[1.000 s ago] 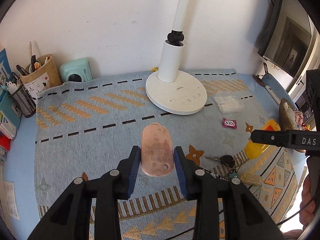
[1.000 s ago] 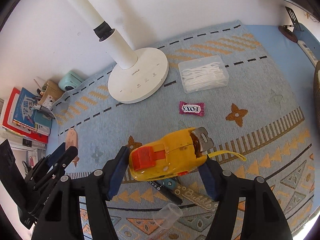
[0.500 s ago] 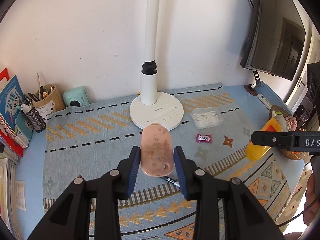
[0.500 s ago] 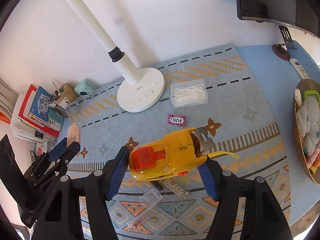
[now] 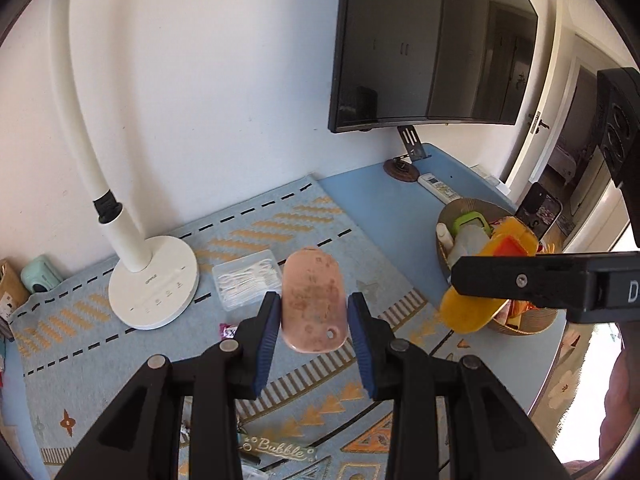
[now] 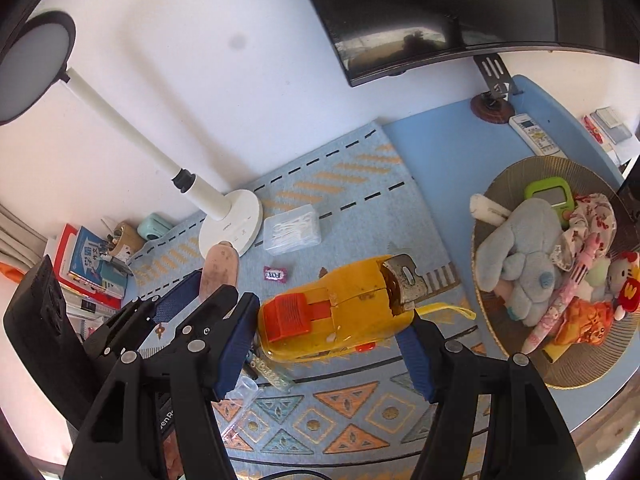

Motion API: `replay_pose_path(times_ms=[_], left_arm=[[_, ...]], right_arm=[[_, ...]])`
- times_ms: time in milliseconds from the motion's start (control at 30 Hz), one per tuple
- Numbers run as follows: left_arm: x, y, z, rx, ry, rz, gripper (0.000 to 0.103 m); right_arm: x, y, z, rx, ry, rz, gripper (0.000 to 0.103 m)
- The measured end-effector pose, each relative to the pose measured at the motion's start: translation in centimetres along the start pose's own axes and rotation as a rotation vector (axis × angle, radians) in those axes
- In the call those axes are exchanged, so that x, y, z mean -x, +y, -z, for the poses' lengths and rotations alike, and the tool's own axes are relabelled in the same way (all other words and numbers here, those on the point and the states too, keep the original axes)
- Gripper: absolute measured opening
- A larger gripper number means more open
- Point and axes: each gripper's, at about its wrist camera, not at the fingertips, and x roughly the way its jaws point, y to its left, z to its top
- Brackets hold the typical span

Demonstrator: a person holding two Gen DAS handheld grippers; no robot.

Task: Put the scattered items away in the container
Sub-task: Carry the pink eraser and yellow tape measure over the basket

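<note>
Two grippers are both loaded and held above the patterned blue mat [image 6: 400,200]. Nearest the right wrist camera, the right gripper [image 6: 332,344] has its blue-padded jaws closed against the sides of a yellow tape measure [image 6: 340,312], whose orange-red button faces up and whose metal hook and yellow tape tip stick out at the far end. In the left wrist view the left gripper [image 5: 312,320] is clamped on a flat pink tag [image 5: 312,300] with rounded corners, mottled brown marks and a small hole near its lower edge; the tag stands up between the pads.

Below the grippers on the mat lie a clear plastic cap [image 6: 246,388] and a strip lettered "Bubble" [image 5: 280,448]. Farther out sits a pink wrapped candy [image 6: 275,275], then a clear box of floss picks [image 6: 292,230] just beside the round base of a white desk lamp [image 6: 232,228].

To the right, on the bare blue tabletop [image 6: 440,152], the round woven basket [image 6: 576,372] already contains a pale blue plush toy [image 6: 520,256], a green-framed timer [image 6: 550,194], a pink pen and other small toys. The tape measure hangs near the basket's left rim, not inside it.

Beyond the basket a white remote control [image 6: 534,134] lies near the wall, under a dark monitor [image 5: 432,44]. At the far left, books and a pen holder [image 6: 124,240] stand beside a mint-green device [image 6: 154,226].
</note>
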Motion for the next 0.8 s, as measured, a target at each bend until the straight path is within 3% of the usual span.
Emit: replay_pose_path(times_ms=[267, 467, 800], left_arm=[[-2.5, -8.3, -5.0, -0.088, -0.059, 0.115, 0.031], [-5.6, -14.1, -7.0, -0.144, -0.056, 0.209, 0.031], [-13.9, -19.2, -5.0, -0.137, 0.149, 0.338, 0.031]], right_arm=[[4.4, -7.6, -1.1, -0.074, -0.083, 0.075, 0.067], [6.0, -14.3, -1.9, -0.16, -0.111, 0.153, 0.067], [2.1, -21.7, -0.2, -0.225, -0.02, 0.284, 0.067]])
